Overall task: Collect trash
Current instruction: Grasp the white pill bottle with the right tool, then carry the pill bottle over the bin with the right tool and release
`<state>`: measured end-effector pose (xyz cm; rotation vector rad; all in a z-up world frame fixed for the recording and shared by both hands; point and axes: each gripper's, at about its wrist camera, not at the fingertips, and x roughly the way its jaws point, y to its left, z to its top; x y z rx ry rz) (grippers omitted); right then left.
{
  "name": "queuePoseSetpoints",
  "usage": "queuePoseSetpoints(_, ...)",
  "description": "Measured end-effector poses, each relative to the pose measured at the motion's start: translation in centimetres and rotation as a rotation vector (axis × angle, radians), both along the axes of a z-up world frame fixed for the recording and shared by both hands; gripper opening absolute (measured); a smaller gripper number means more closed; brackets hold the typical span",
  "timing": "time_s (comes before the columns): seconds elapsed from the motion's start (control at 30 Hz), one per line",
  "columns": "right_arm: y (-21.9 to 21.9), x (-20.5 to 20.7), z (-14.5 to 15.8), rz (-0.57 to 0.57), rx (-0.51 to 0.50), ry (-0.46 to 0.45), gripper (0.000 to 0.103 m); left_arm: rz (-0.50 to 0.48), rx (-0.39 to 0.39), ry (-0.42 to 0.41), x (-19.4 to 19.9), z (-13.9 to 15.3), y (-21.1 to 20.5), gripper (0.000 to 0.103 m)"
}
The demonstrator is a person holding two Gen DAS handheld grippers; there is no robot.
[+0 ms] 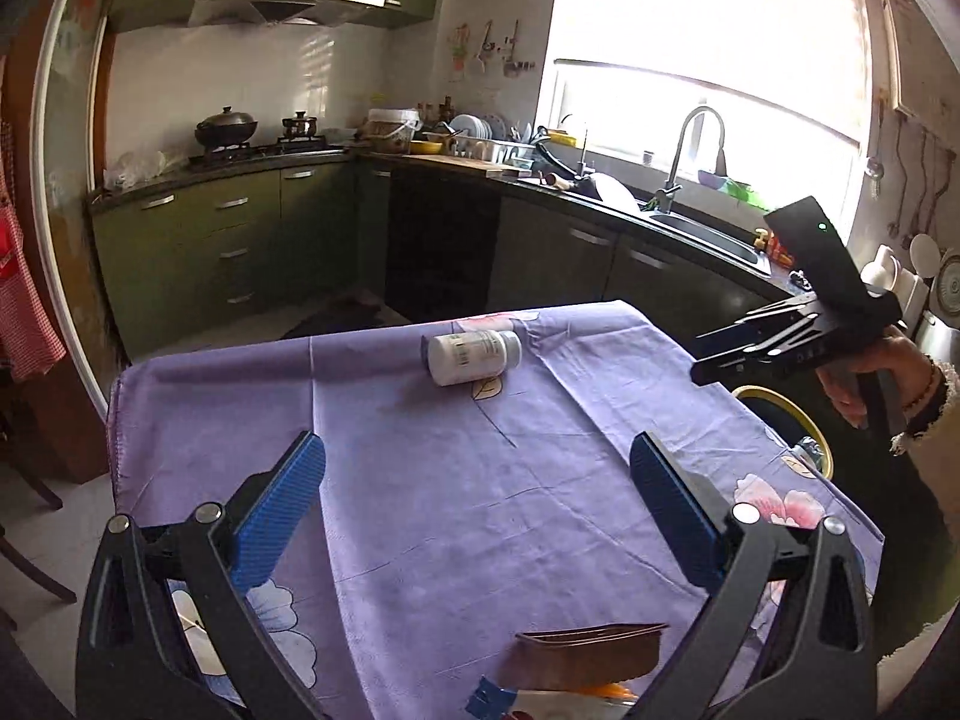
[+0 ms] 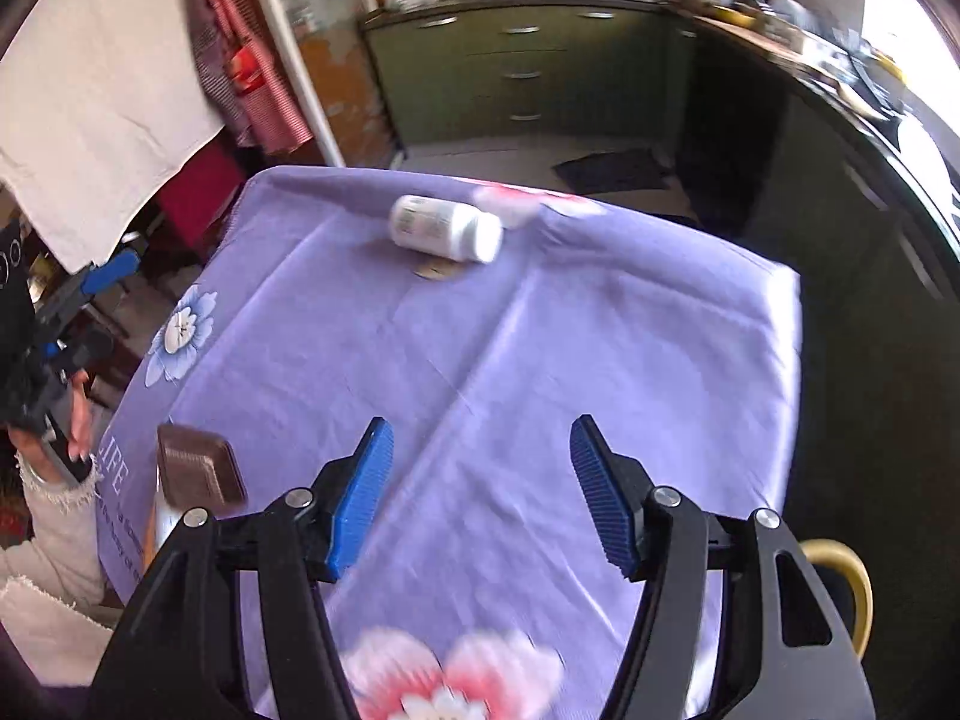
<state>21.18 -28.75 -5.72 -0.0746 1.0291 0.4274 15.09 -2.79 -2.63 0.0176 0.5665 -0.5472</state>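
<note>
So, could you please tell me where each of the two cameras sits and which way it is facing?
Left wrist: on the left hand-held gripper, over the table's near edge, facing the kitchen counters and window; its open blue fingers and the right hand show.
Right wrist: on the right hand-held gripper, above the purple tablecloth, facing the green cabinets; its open fingers and the left hand show.
Shared: the white bottle lying on its side and the brown tray.

a home kitchen: green cabinets (image 1: 198, 240) line the walls, a range hood (image 1: 288, 0) hangs over a stove with 2 pots (image 1: 227, 127), and a sink (image 1: 702, 234) with a tall faucet (image 1: 690, 150) sits below a bright window (image 1: 708, 42).
</note>
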Motion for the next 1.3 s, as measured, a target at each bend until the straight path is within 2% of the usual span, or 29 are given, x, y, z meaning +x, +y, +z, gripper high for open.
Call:
queuePoseSetpoints(0.1,3.8,3.8,-1.3,0.030,-0.013,0.012,0.062,0.016,-0.073,0.026,0.5,-0.2,1.9,0.097)
queuePoseSetpoints(0.2,5.4,7.8,-2.5,-0.067,0.015,0.058,0.073,0.054,-0.161,0.033,0.7,0.0,3.5,0.097)
queuePoseSetpoints(0.27,6.2,9.9,-2.9,-0.180,0.027,0.064,0.084,0.073,-0.199,0.025,0.7,0.2,4.1,0.097)
queuePoseSetpoints(0.4,7.8,12.1,-3.4,-0.318,0.024,0.058,0.088,0.125,-0.186,-0.014,0.5,0.3,4.3,0.097)
queuePoseSetpoints(0.47,8.4,12.9,-4.0,-0.362,0.025,0.085,0.088,0.134,-0.192,0.003,0.7,-0.1,4.5,0.097)
queuePoseSetpoints(0.6,10.0,14.9,-5.3,-0.390,-0.043,0.129,0.088,0.127,-0.218,0.066,1.4,-1.3,4.7,0.097)
queuePoseSetpoints(0.77,11.6,16.1,-6.4,-0.400,-0.102,0.117,0.087,0.136,-0.224,0.110,2.0,-2.3,4.6,0.097)
queuePoseSetpoints(0.9,11.7,16.8,-7.4,-0.421,-0.099,0.155,0.084,0.120,-0.228,0.116,1.8,-2.5,4.2,0.097)
queuePoseSetpoints(1.07,11.7,15.8,-6.9,-0.383,-0.089,0.130,0.084,0.105,-0.219,0.113,1.6,-2.5,3.7,0.097)
queuePoseSetpoints(1.3,8.2,8.9,-3.1,-0.333,0.011,0.104,0.084,0.097,-0.234,0.122,1.9,-3.0,3.7,0.097)
